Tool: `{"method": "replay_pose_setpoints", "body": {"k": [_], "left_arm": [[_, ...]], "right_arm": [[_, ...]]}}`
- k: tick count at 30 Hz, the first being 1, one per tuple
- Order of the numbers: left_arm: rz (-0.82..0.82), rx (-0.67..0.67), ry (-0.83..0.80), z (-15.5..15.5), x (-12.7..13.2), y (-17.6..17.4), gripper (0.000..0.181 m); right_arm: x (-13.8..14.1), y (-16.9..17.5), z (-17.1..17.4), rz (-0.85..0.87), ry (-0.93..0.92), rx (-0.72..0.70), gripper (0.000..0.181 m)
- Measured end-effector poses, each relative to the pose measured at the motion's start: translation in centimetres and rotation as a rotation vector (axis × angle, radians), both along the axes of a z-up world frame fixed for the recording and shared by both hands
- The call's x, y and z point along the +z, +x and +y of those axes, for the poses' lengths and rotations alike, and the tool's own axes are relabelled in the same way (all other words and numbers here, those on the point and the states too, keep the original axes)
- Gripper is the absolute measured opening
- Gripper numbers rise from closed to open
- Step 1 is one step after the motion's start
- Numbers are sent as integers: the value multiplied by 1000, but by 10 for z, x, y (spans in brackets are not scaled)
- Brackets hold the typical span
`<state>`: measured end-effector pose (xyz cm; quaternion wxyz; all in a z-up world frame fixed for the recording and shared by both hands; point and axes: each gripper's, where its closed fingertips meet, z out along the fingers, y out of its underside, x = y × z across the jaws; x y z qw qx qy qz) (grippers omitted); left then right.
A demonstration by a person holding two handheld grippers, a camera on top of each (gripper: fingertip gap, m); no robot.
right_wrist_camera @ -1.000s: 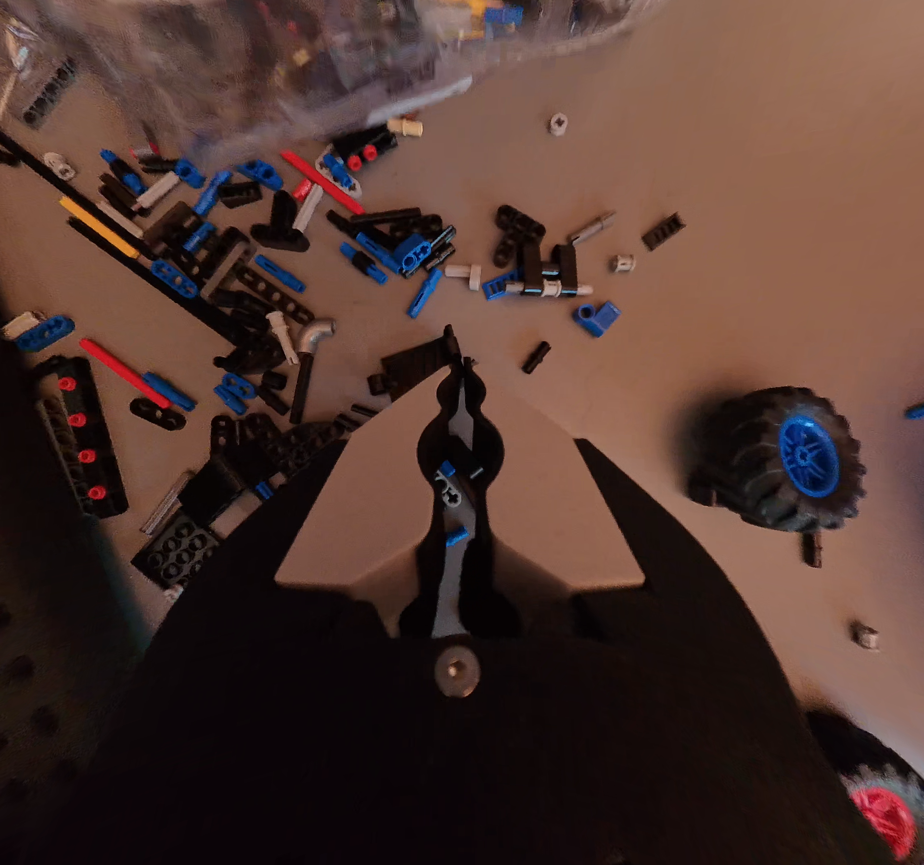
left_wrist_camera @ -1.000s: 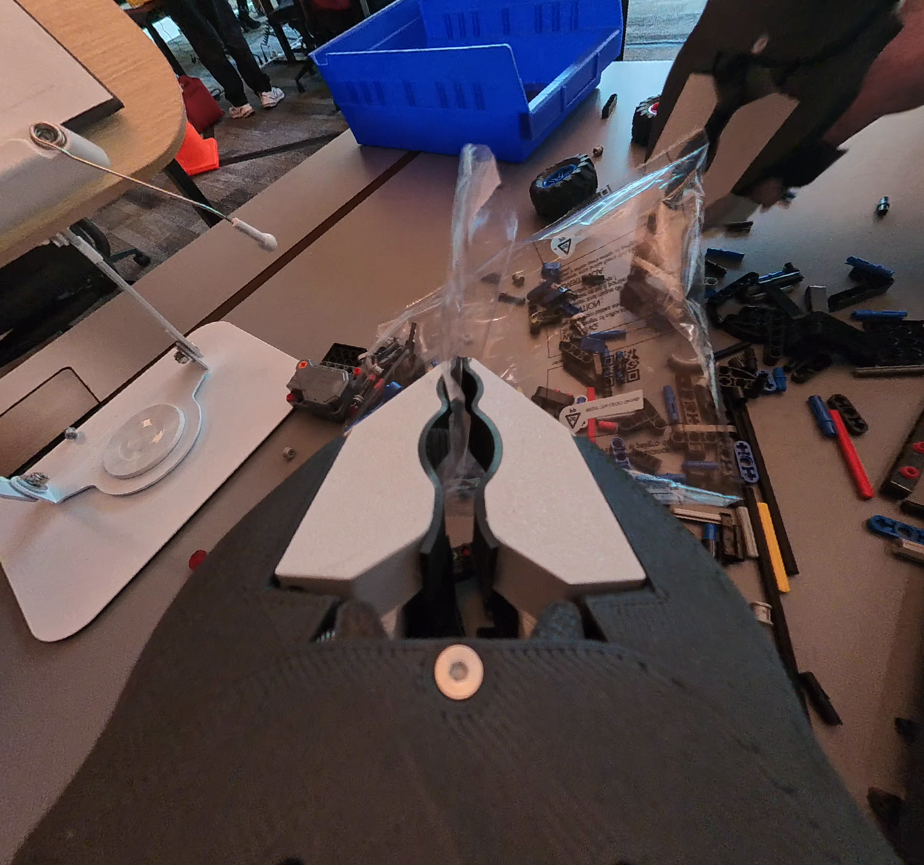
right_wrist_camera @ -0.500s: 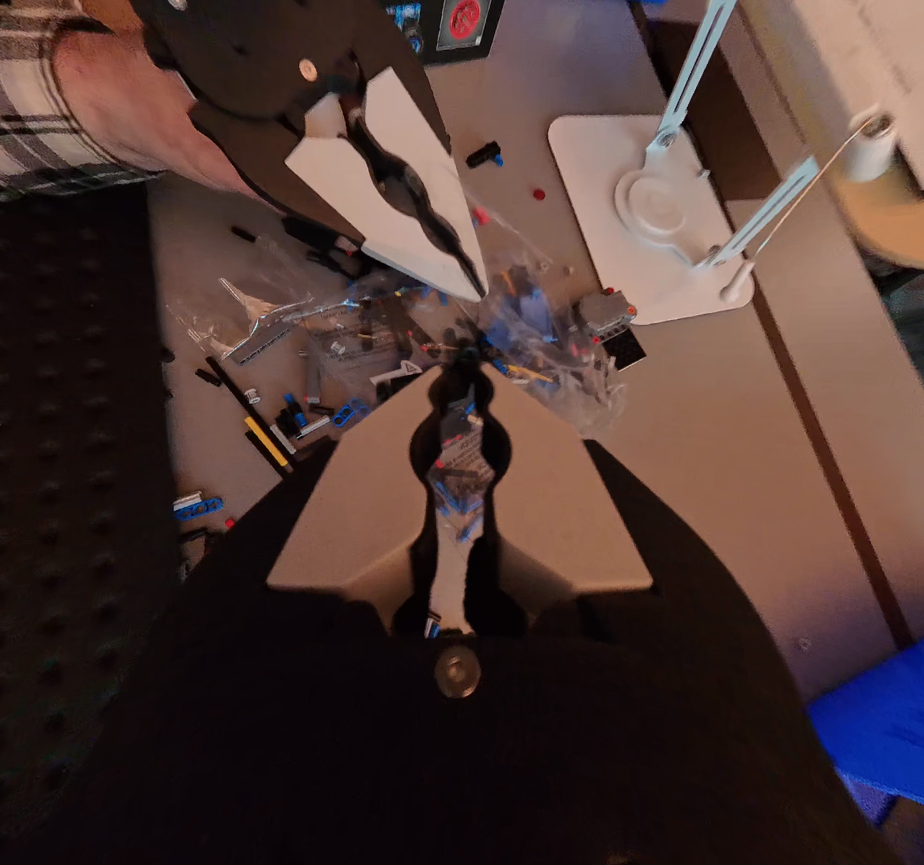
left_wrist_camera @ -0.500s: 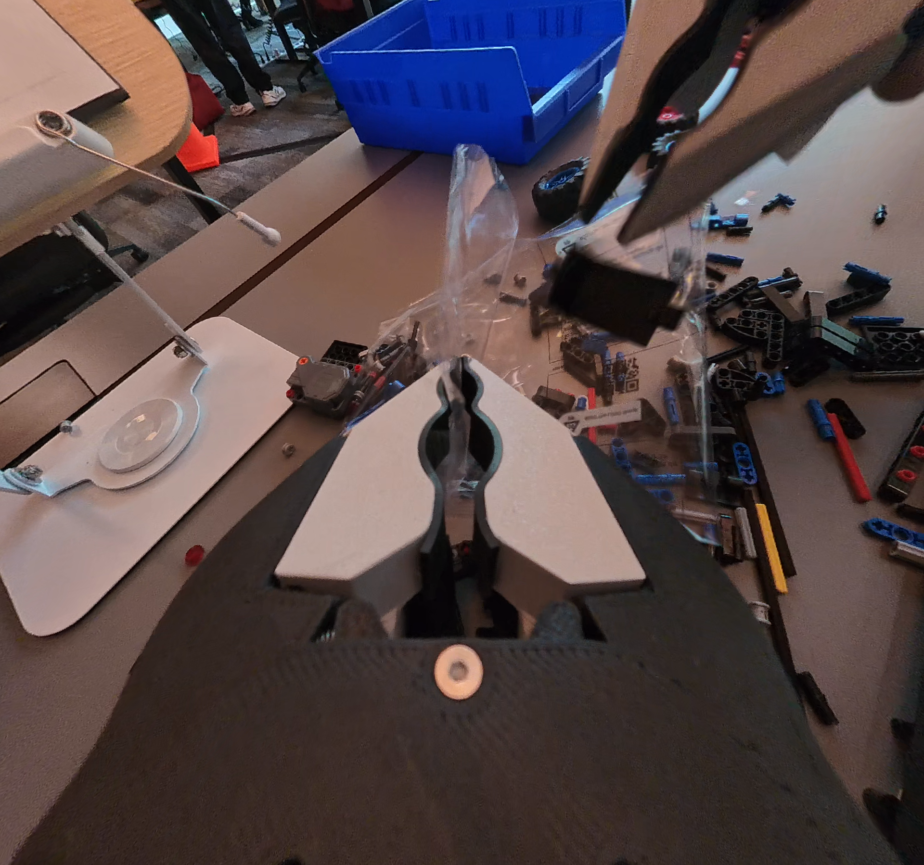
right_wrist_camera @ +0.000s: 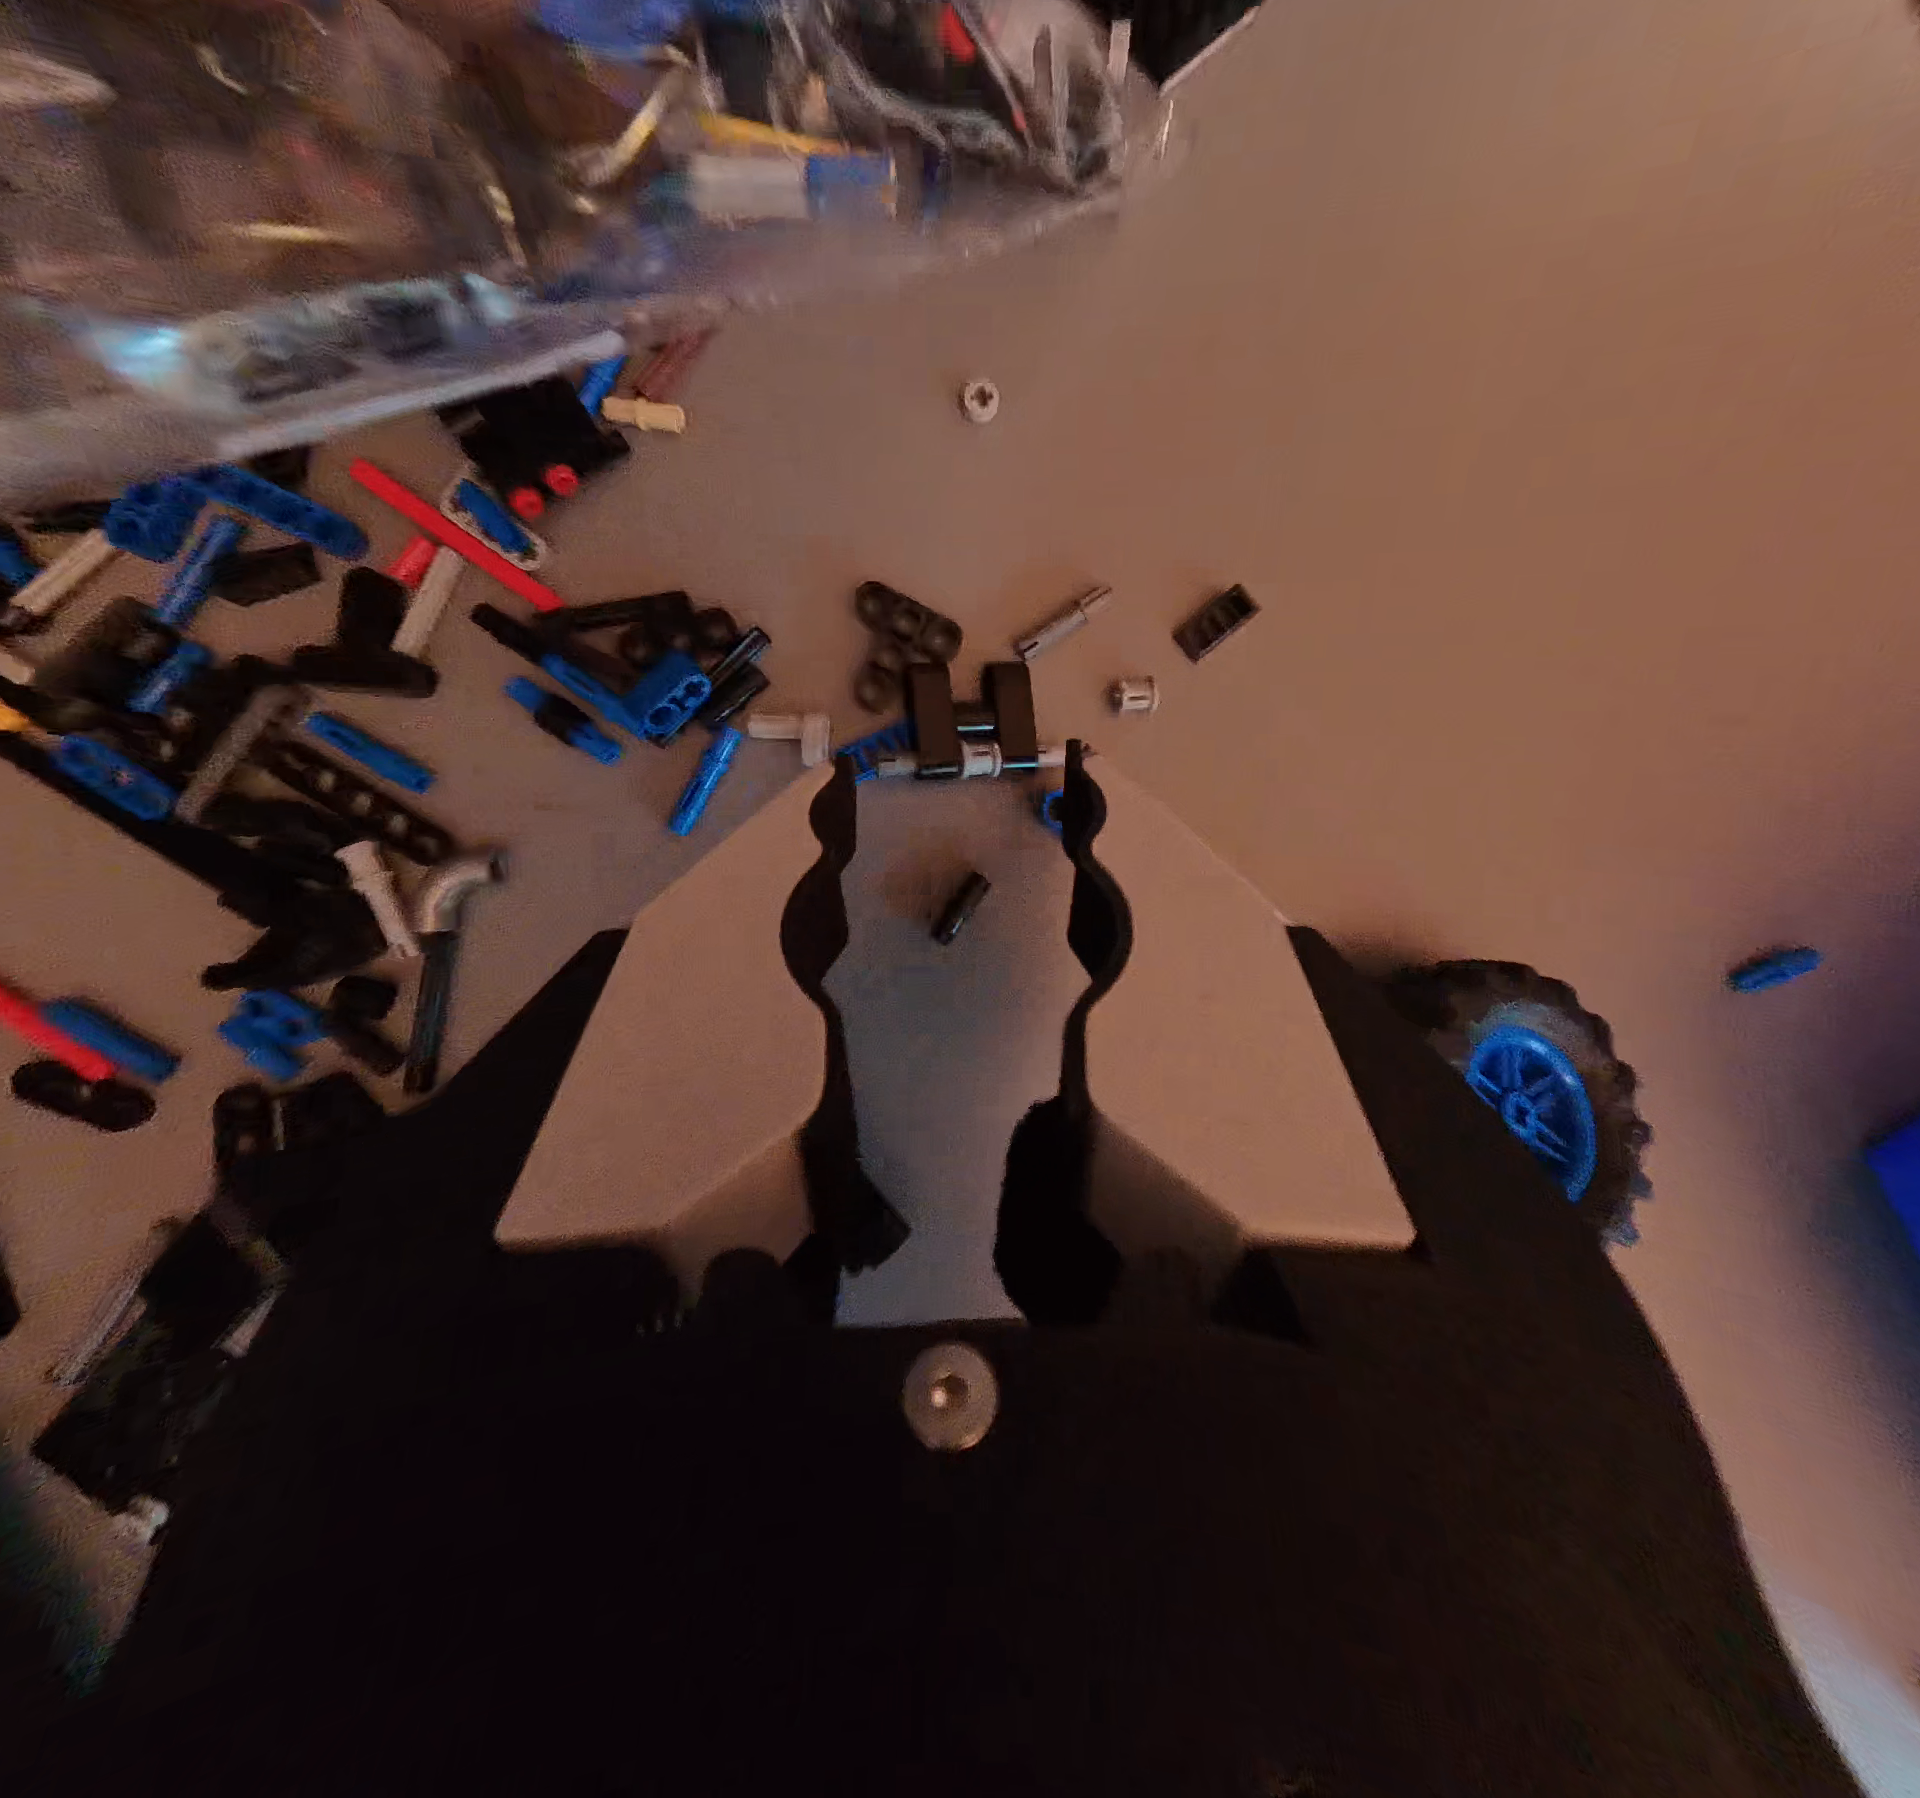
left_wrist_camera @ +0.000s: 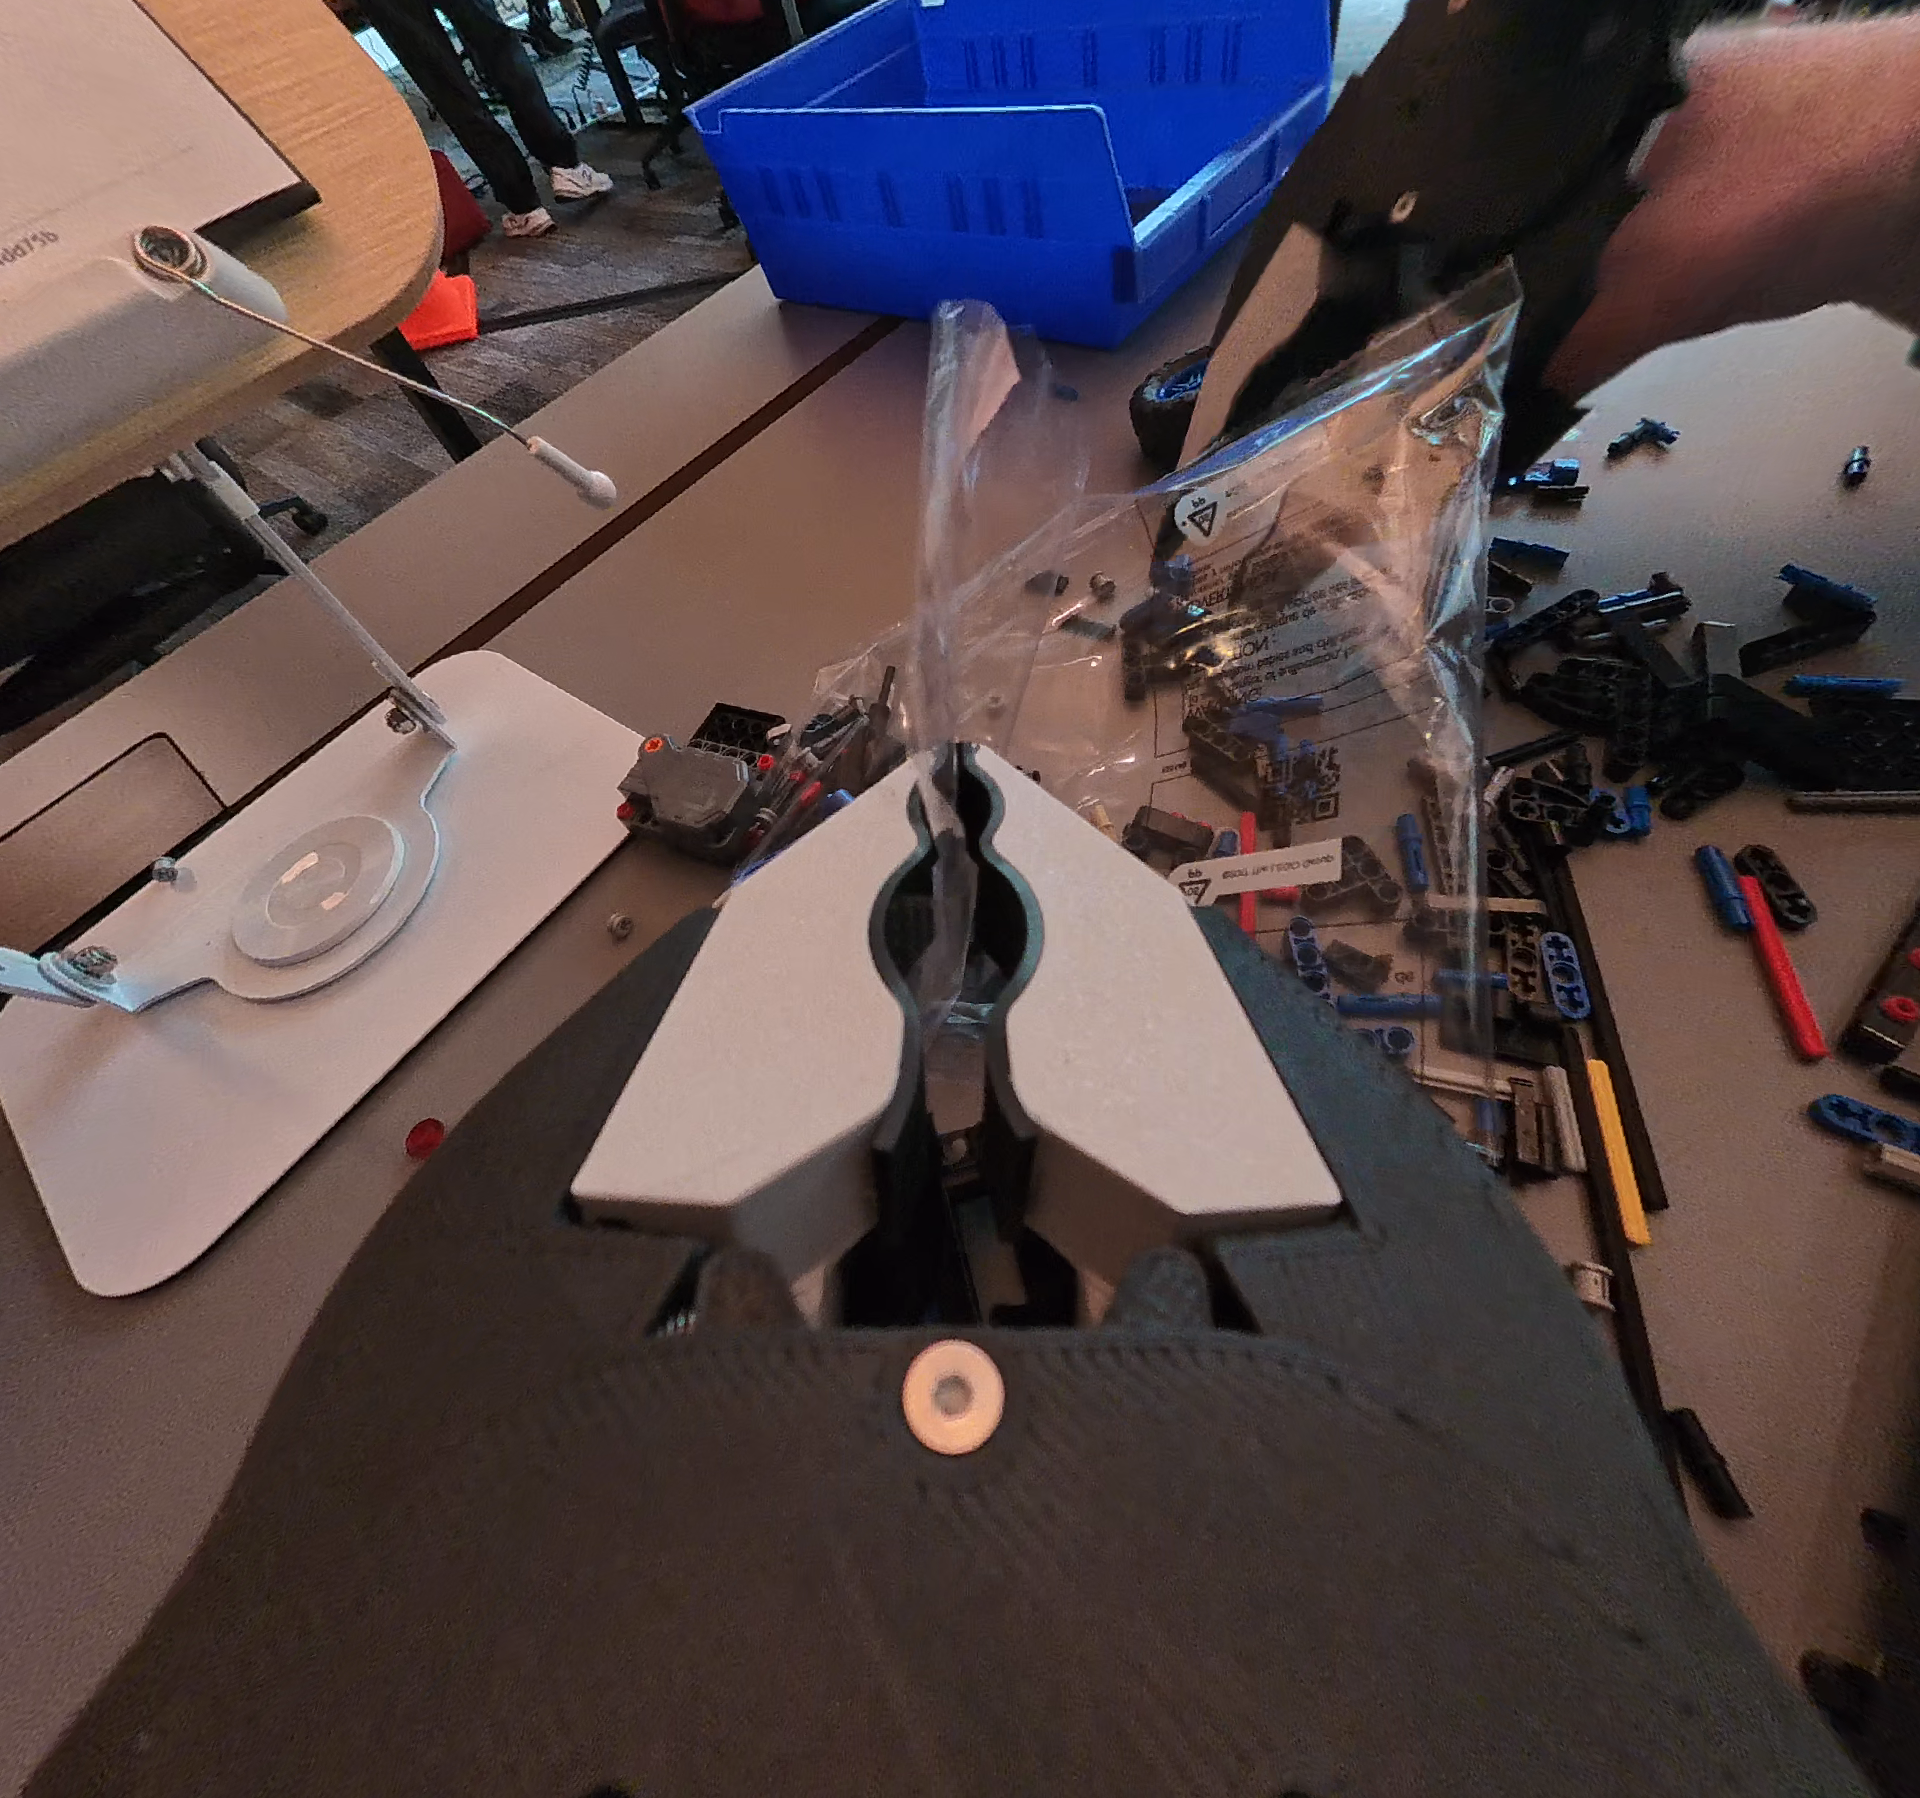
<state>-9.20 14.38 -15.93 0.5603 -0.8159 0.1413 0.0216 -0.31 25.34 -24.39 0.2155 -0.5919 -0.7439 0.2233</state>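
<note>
Grey bench (left_wrist_camera: pixel 727 543), smooth and matte, crossed by a dark seam running from the near left toward the far middle. At the far edge, a blue plastic bin (left_wrist_camera: pixel 997 148). To the left, a white stand base plate (left_wrist_camera: pixel 260 969) lying flat, a small red stud (left_wrist_camera: pixel 423 1137) just beside its near edge. In the middle, a clear plastic bag (left_wrist_camera: pixel 1288 668) of building pieces, its lower part resting on the surface beside a grey motor block (left_wrist_camera: pixel 691 798). To the right, a loose scatter of black, blue and red toy beams and pins (left_wrist_camera: pixel 1621 709), a yellow axle (left_wrist_camera: pixel 1617 1148) among them. Farther back, a black tyre with a blue hub (right_wrist_camera: pixel 1527 1094).
</note>
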Motion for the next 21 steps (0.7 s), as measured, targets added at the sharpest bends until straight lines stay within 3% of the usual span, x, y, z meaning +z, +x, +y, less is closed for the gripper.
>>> {"method": "replay_pose_setpoints", "body": {"k": [5, 11, 14, 21], "left_arm": [[0, -3, 2, 0, 0, 0, 0], [-5, 1, 9, -1, 2, 0, 0], [-7, 3, 11, -1, 3, -1, 0], [-9, -1, 11, -1, 3, 0, 0]], "right_arm": [[-4, -9, -4, 23, -43, 14, 15], [1, 4, -3, 24, -65, 8, 12], [15, 11, -6, 64, -94, 19, 0], [34, 23, -9, 108, -116, 34, 0]]}}
